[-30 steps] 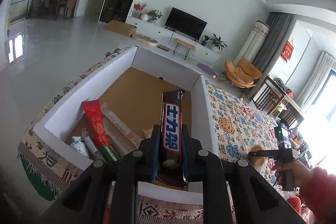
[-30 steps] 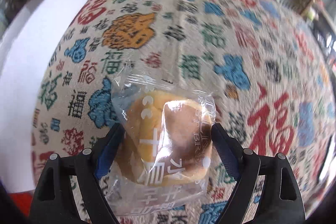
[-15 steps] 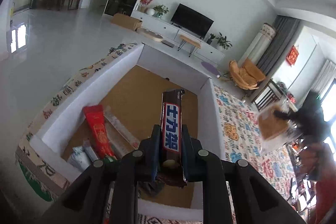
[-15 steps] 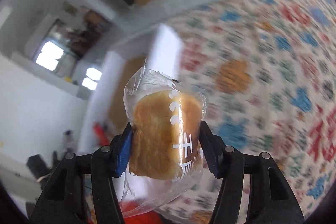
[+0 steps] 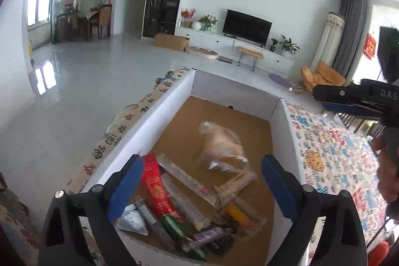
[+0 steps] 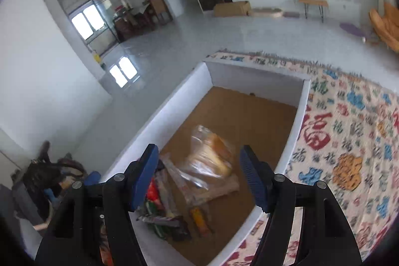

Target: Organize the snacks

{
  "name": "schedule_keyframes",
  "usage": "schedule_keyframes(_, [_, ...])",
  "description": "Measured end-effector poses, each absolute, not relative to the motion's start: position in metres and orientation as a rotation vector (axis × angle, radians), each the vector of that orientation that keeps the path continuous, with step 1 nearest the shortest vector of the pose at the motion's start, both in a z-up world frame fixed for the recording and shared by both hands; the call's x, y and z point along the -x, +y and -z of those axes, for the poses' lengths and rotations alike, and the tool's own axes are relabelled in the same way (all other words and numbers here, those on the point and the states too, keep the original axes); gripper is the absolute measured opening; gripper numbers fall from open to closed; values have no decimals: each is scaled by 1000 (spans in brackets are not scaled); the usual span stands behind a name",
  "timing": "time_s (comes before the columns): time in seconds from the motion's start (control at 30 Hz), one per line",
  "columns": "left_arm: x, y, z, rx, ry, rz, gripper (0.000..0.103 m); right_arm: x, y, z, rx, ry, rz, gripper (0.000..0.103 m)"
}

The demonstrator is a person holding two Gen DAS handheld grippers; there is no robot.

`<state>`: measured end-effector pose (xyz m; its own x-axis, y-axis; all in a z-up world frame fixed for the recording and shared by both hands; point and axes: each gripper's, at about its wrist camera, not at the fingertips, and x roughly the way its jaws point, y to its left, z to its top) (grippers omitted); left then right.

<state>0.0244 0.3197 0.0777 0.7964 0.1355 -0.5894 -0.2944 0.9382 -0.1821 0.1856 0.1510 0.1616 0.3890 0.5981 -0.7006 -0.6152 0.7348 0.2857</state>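
Note:
A white-walled box [image 5: 162, 116] [image 6: 174, 101] with a brown floor sits on a patterned cloth. A bun in a clear wrapper [image 5: 222, 143] [image 6: 212, 153] is inside it, blurred, on the brown floor. Several snack bars lie at the box's near end, among them a red packet [image 5: 155, 187], a dark chocolate bar [image 5: 209, 237] and an orange one [image 5: 237, 215]. My left gripper [image 5: 197, 186] is open and empty above the near end. My right gripper [image 6: 199, 176] is open and empty above the box; it also shows in the left wrist view [image 5: 354, 99] at the right.
The patterned cloth [image 5: 336, 153] [image 6: 349, 141] spreads right of the box. A grey tiled floor [image 5: 87, 91] lies left and beyond. A TV stand and bench [image 5: 249, 54] stand at the far wall. A dark bag [image 6: 42, 176] lies at left.
Both grippers have opened. The chocolate bar has left my left gripper and lies in the box. My right gripper swung over the box and let go of the bun, which now lies inside.

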Motion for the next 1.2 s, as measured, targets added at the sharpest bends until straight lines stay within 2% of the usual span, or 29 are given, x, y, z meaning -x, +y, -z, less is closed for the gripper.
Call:
schedule_keyframes(0.13, [-14,299,-88,164,554,-327,97,-169,149,-157,157,825,-755,71])
schedule_keyframes(0.17, [-11,296,-90,162,533,-333,100,-166,148,-153,178,825,-754,71])
schedule_keyframes(0.33, [10,305,-94,303,435,-290,103,-145,140,-136,232,860,-739,71])
schedule_keyframes(0.4, [5,310,-93,288,484,-318,103,-138,140,-128,253,876,-734,78])
schedule_keyframes(0.53, [-7,295,-94,71,562,-475,103,-128,145,-116,314,890,-734,78])
schedule_keyframes(0.93, [1,299,-87,55,583,-566,103,-107,156,-109,385,871,-741,78])
schedule_keyframes(1.2, [-2,297,-80,94,675,-550,103,-100,164,-106,409,899,-721,78])
